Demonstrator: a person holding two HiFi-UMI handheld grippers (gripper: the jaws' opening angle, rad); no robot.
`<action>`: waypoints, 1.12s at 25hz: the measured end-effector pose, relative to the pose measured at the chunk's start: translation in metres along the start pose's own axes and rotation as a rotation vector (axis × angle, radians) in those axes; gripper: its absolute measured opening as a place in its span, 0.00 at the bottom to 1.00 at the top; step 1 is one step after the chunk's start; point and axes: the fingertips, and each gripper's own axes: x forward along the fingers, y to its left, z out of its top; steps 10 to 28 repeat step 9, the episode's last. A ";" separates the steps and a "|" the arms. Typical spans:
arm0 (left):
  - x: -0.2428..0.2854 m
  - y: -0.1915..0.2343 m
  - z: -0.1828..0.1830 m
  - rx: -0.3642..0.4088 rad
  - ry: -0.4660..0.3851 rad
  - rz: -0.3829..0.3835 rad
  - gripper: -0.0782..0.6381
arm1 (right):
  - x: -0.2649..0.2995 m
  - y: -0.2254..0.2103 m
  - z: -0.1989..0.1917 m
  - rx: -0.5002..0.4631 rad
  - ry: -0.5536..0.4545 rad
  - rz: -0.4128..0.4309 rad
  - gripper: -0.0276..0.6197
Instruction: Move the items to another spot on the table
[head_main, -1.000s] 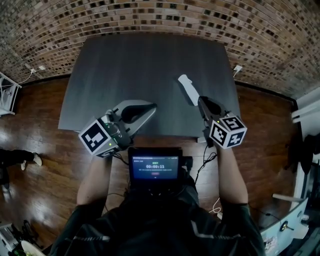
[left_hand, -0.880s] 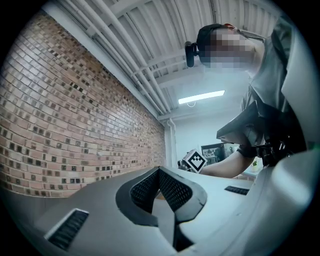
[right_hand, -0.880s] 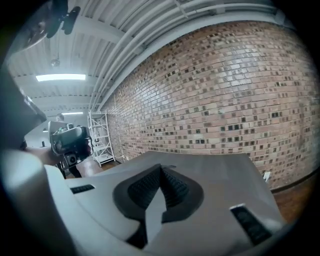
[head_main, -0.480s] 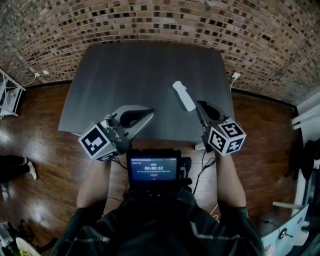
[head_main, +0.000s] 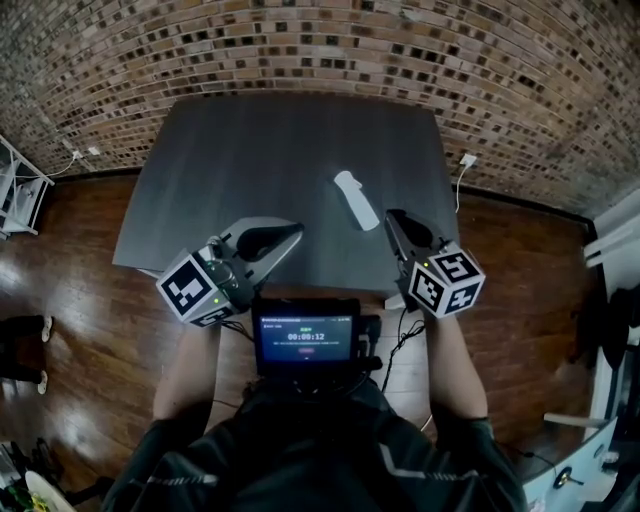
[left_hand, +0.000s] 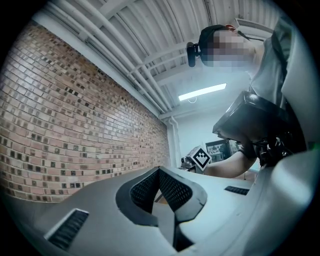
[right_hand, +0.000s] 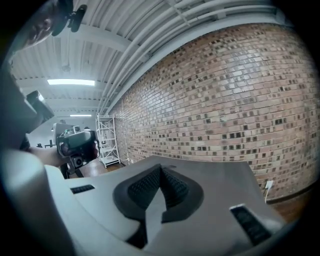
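Note:
A long white item (head_main: 357, 199) lies on the dark grey table (head_main: 250, 150), right of its middle, pointing away and to the left. My right gripper (head_main: 391, 217) hovers just right of the item's near end, shut and empty; in the right gripper view its jaws (right_hand: 160, 170) meet with nothing between them. My left gripper (head_main: 292, 231) is over the table's front edge, well left of the item, also shut and empty. The left gripper view tilts upward, with the shut jaws (left_hand: 160, 172) against the wall and ceiling.
A brick wall (head_main: 300, 50) runs behind the table. A small screen (head_main: 307, 335) sits at the person's chest below the grippers. A white plug and cable (head_main: 467, 160) lie on the wooden floor at the table's right. A white rack (head_main: 15, 185) stands far left.
The head view has shifted, so the table and white item sit lower and further left in frame. Both grippers stay shut near the front edge, keeping about the same distance from the item.

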 end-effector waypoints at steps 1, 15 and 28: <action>0.002 0.000 0.000 0.004 -0.002 -0.001 0.10 | -0.001 0.000 0.000 0.000 -0.002 0.001 0.05; 0.018 -0.005 0.007 0.044 -0.031 0.009 0.10 | -0.014 -0.008 -0.001 0.004 -0.005 0.004 0.05; 0.018 -0.005 0.007 0.044 -0.031 0.009 0.10 | -0.014 -0.008 -0.001 0.004 -0.005 0.004 0.05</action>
